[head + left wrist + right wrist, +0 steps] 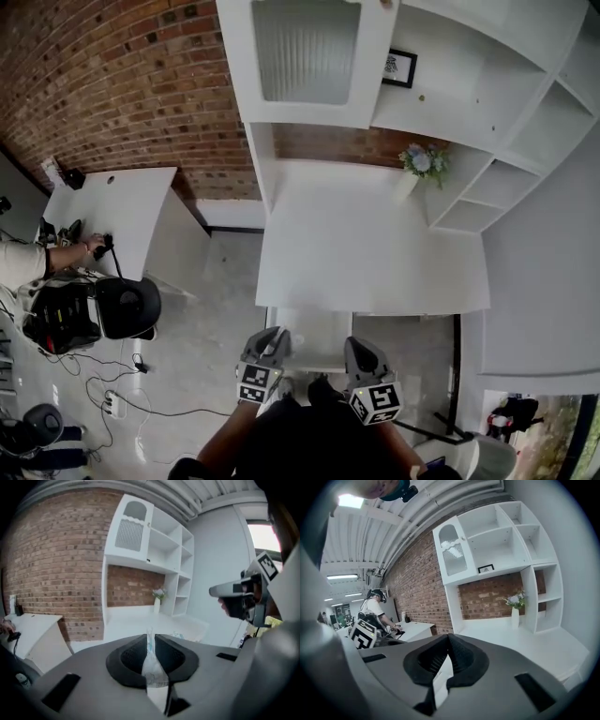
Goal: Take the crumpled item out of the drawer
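Note:
My left gripper [151, 638] is shut on the crumpled item [153, 670], a scrunched clear-and-white wrapper with a little blue print that sticks up between the jaws. In the head view both grippers hang low in front of the white desk [375, 253]: the left gripper [275, 337] and the right gripper [359, 347] flank an open white drawer [317, 339] under the desk's front edge. The right gripper [447, 638] has its jaws together with nothing between them. From the left gripper view the right gripper [220, 591] shows side-on at the right.
A vase of flowers [417, 169] stands at the desk's back right by the open shelves [487, 122]. Above are a cabinet door [305, 56] and a small framed picture [400, 67]. To the left are a second desk [112, 211], a person [28, 262], a black chair [127, 305] and floor cables [112, 394].

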`<control>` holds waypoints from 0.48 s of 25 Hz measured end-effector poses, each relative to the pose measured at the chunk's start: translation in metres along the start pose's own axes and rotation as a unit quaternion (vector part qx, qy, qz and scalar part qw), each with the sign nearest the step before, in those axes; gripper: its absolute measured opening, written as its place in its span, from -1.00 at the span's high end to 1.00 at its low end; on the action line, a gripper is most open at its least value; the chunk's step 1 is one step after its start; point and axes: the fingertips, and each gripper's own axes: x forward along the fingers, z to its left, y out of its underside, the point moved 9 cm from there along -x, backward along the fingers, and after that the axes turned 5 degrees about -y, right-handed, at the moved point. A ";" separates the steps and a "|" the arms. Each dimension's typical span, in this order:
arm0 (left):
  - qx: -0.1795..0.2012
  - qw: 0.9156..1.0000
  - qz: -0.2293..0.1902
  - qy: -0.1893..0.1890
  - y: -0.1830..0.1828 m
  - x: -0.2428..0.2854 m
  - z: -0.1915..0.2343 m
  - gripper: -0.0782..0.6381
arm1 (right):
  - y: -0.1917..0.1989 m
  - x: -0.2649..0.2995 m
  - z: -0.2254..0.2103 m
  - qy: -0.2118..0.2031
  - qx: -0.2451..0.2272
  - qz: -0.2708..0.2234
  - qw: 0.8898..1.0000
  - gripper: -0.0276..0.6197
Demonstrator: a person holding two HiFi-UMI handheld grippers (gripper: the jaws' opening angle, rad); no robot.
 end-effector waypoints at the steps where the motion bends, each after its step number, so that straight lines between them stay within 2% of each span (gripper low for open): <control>1: -0.002 1.000 -0.016 -0.005 -0.009 -0.013 -0.002 0.59 | -0.002 0.000 0.002 0.002 -0.001 -0.002 1.000 0.87; 6: 0.002 0.997 -0.069 -0.020 -0.032 -0.056 -0.009 0.59 | -0.003 -0.001 0.009 0.011 -0.002 -0.013 1.000 0.87; 12: -0.002 0.996 -0.090 -0.018 -0.033 -0.069 -0.013 0.59 | -0.003 -0.001 0.019 0.016 0.002 -0.020 1.000 0.87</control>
